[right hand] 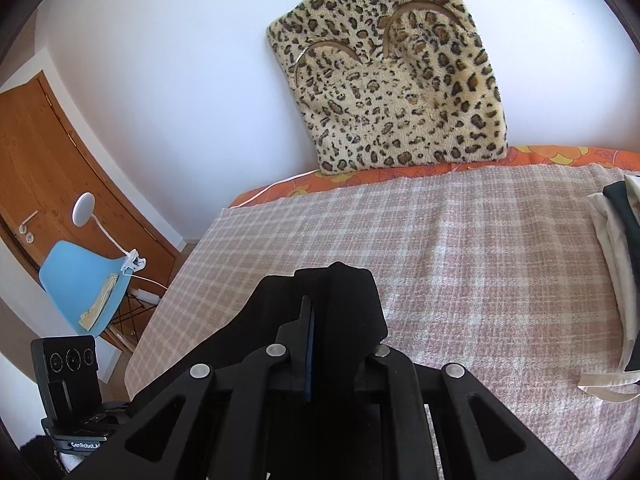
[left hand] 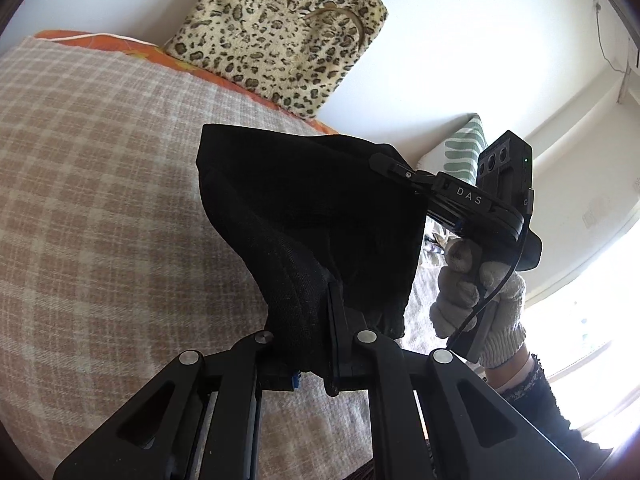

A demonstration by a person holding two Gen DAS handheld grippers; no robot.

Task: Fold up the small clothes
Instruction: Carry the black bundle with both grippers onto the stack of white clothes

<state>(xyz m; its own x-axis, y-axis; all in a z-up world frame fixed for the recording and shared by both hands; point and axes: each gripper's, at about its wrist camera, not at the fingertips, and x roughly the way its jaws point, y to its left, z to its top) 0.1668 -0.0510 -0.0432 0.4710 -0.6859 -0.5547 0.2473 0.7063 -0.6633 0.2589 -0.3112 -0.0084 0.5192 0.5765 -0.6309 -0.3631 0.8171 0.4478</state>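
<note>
While both grippers are up above the bed [left hand: 100,200], a small black garment [left hand: 312,216] hangs stretched between them. The left gripper [left hand: 334,320] points down at a slant, and its two fingers are clenched on a lower edge of the black garment, which bunches up right at the fingertips. From there the cloth rises and spreads away toward the right gripper [left hand: 384,162].

That right gripper pinches the far top corner of the cloth. A hand in a grey knit glove [left hand: 480,304] holds its handle from below, with a dark sleeve [left hand: 536,396] behind the wrist. In its own view the right gripper [right hand: 320,312] also tilts downward, and the black garment [right hand: 352,320] wraps over and around its closed fingers, so the fingertips are mostly hidden under the cloth.

Past the fingers lies the checked blanket on the bed, and farther off a leopard-print cushion [right hand: 400,92] leans on the white wall. Off to the right of the right gripper's fingers sits a pile of pale and dark clothes [right hand: 616,264], cut off by the edge of the view. To the left of those fingers are a blue chair [right hand: 80,280], a white clip lamp [right hand: 84,208] and a wooden door [right hand: 48,152].

How far down the garment hangs is hard to see, because the gripper arms cover its bottom. It is too dark to tell what kind of clothing it is.
</note>
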